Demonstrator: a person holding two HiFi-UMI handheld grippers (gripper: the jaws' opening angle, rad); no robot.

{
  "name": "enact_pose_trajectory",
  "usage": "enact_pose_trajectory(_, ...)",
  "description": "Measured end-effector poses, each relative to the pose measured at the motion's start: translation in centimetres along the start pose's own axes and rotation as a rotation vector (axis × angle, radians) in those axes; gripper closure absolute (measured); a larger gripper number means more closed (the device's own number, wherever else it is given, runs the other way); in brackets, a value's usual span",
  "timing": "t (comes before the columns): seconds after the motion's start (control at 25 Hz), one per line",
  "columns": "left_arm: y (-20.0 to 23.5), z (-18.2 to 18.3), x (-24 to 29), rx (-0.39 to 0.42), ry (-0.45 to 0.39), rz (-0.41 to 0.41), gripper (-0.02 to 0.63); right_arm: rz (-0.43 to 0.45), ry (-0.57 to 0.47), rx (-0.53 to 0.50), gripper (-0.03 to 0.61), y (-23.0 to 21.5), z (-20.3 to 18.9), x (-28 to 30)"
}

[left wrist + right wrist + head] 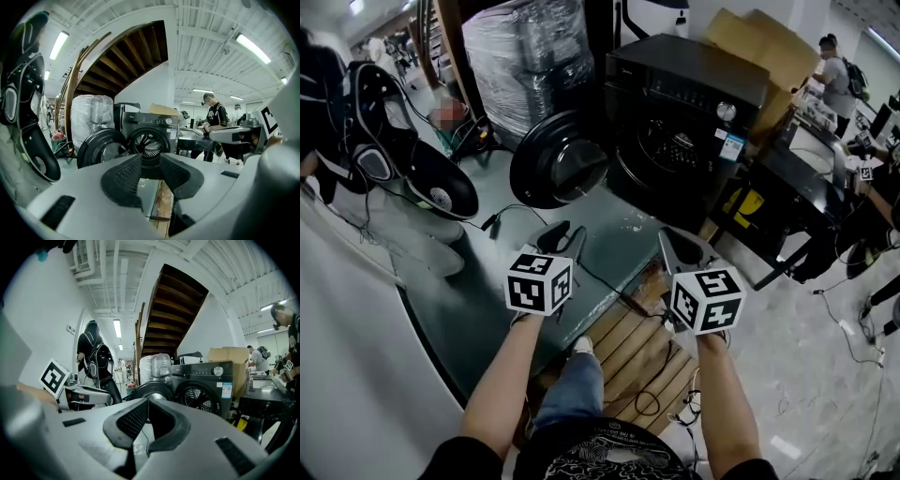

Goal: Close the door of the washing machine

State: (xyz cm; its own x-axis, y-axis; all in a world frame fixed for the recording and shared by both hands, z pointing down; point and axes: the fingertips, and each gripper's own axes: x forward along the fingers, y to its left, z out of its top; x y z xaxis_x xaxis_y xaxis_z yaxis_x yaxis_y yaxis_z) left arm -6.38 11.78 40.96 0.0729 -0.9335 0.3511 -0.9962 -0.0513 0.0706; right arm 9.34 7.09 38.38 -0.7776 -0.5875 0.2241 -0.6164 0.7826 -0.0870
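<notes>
Dark-grey, the washing machine (684, 112) is seen on the grey-green floor (487, 281) ahead of both grippers. Its round door (558, 161) is swung wide open to the left, and the drum opening (675, 150) is exposed. The left gripper (555, 236) is held short of the door, jaws a little apart and empty. The right gripper (682, 248) is held beside it, jaws closed on nothing. A wooden pallet (642, 352) is seen below. Behind the machine, a shrink-wrapped stack (525, 56), cardboard boxes (755, 33) and a wooden stair underside (126, 61) are lit by strip lights (253, 42).
</notes>
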Motion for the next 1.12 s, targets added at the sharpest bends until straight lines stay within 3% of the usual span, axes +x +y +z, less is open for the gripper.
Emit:
enact_pose_trajectory(0.52,8.1,1.4,7.4,-0.001,0.034,-0.068,0.459,-0.029,0.044,0.020,0.555,-0.4,0.7,10.7)
enact_pose_trajectory(1.12,15.4,6.5,15.6,0.021,0.097,-0.198,0.442,-0.120,0.110,0.068,0.555,-2.0,4.8,20.6)
